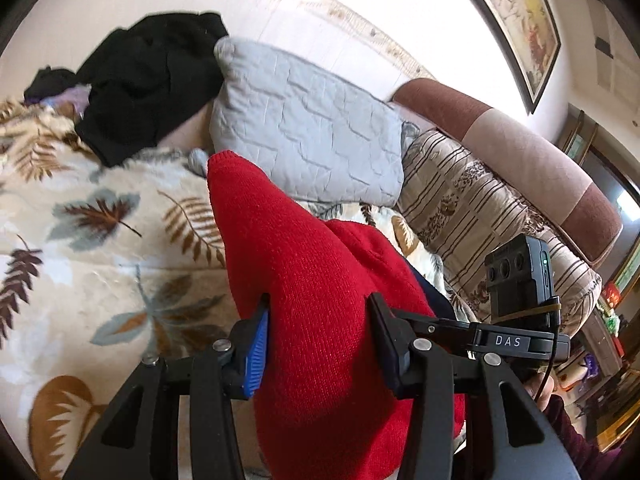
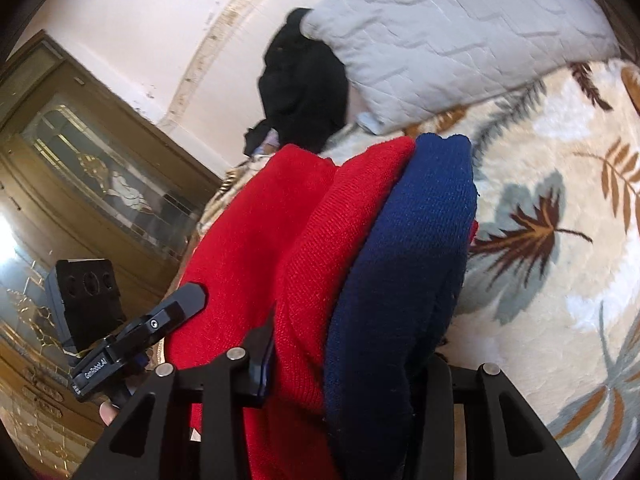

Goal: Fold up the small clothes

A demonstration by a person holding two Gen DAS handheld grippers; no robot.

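A red knitted garment (image 1: 312,280) with a navy blue part (image 2: 420,248) is bunched in thick folds and held up between both grippers over a leaf-patterned blanket (image 1: 80,232). My left gripper (image 1: 320,340) is shut on the red knit; its blue-padded finger (image 1: 258,356) presses the left side. My right gripper (image 2: 344,360) is shut on the folded red (image 2: 256,240) and navy layers; its right finger is hidden behind the navy cloth. Each gripper shows in the other's view, the right one (image 1: 460,332) beside the garment, the left one (image 2: 160,320) likewise.
A grey quilted pillow (image 1: 304,128) and a heap of black clothes (image 1: 148,84) lie at the back of the blanket. A striped cushion (image 1: 480,208) and brown sofa back (image 1: 520,148) stand to the right. A wooden glass-front cabinet (image 2: 80,160) is at the left.
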